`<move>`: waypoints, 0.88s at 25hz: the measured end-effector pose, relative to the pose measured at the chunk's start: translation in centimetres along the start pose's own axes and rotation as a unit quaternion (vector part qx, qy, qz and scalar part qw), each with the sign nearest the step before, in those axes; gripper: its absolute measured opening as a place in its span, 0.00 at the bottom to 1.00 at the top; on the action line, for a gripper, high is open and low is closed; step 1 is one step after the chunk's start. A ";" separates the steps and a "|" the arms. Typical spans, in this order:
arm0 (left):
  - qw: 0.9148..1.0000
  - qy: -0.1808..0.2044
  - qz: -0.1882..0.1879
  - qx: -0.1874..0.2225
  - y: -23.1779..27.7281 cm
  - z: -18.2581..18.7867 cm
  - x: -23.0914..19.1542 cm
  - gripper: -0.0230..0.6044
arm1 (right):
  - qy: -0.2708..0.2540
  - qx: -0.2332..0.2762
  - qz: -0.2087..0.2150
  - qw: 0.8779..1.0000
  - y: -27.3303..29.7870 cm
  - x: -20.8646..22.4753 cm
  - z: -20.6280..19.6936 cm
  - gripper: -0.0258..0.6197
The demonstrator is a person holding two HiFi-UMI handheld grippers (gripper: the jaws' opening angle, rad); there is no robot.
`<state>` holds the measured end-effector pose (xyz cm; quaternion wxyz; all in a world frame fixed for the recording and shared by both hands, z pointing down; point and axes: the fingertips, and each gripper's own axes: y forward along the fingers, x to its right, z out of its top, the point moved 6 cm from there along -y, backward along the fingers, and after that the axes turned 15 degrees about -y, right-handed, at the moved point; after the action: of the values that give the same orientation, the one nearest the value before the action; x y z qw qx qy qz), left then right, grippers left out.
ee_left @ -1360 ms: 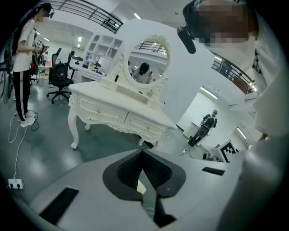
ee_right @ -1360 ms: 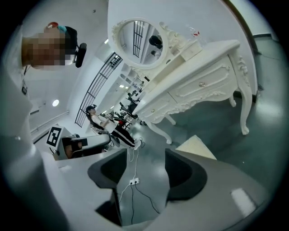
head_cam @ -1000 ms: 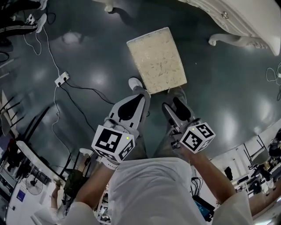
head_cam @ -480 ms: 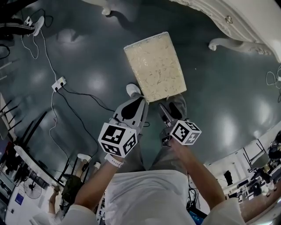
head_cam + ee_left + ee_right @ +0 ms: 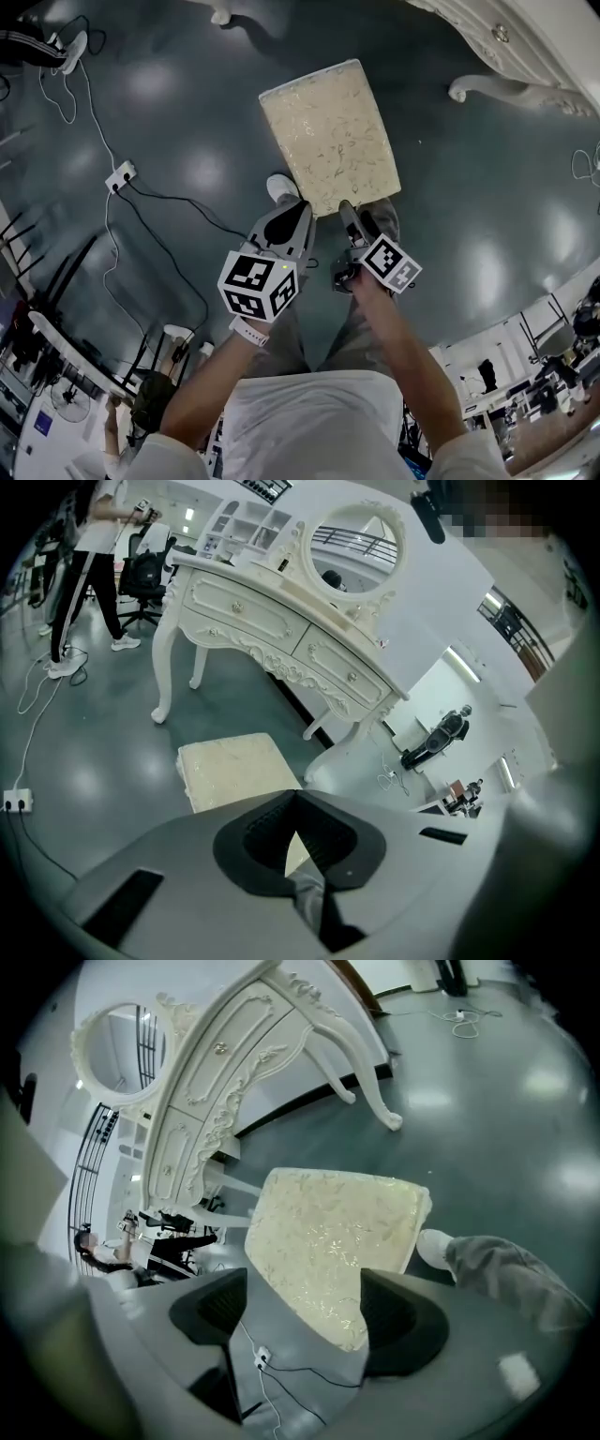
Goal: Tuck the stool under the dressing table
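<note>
The stool's cream patterned cushion (image 5: pixel 328 136) stands on the dark floor, short of the white dressing table (image 5: pixel 525 42). My left gripper (image 5: pixel 289 217) hangs over the cushion's near edge; its jaws meet at the tips with nothing in them (image 5: pixel 296 797). The stool (image 5: pixel 234 771) and the table (image 5: pixel 272 621) lie beyond them. My right gripper (image 5: pixel 351 217) is beside it at the near right corner. Its jaws (image 5: pixel 305 1312) stand apart and are opening. A corner of the cushion (image 5: pixel 328 1232) shows between them, and the pads do not press on it. The table (image 5: pixel 234 1044) rises behind.
A curved white table leg (image 5: pixel 469 89) stands right of the stool. A power strip (image 5: pixel 119 174) with cables lies on the floor at the left. The person's shoe (image 5: pixel 281 186) and trouser leg (image 5: pixel 506 1269) are by the stool's near edge. Another person (image 5: pixel 103 536) and an office chair (image 5: pixel 141 574) are far off.
Both grippers have come down toward the stool's near edge. The right gripper has rolled and its jaws have spread wider. The left jaws stay shut.
</note>
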<state>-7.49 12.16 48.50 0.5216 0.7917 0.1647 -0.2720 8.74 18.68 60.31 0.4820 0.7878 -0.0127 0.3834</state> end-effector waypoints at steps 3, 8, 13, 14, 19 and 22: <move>1.000 -0.006 0.003 -0.002 0.5 -0.2 -0.5 0.05 | 0.024 0.001 -0.019 1.000 1.0 1.3 -0.9 0.64; 1.000 -0.010 0.009 -0.008 1.3 -0.7 -1.4 0.05 | 0.050 -0.006 -0.028 0.998 2.4 2.9 -2.5 0.73; 1.000 -0.016 0.011 -0.014 1.7 -1.2 -2.2 0.05 | 0.066 -0.004 -0.040 0.997 3.6 4.3 -3.4 0.75; 1.000 -0.017 0.010 -0.015 1.7 -1.2 -2.3 0.05 | 0.067 -0.005 -0.041 0.997 4.0 4.5 -3.6 0.75; 1.000 -0.020 0.006 -0.020 1.7 -1.4 -2.7 0.05 | 0.083 -0.008 -0.048 0.995 5.9 5.5 -4.8 0.75; 1.000 -0.021 0.006 -0.021 1.9 -0.9 -3.3 0.05 | 0.097 0.004 -0.058 0.994 6.9 5.8 -4.5 0.75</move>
<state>-8.83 12.31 52.15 0.5429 0.7759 0.1546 -0.2817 7.53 20.51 70.15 0.4990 0.7484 0.0809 0.4293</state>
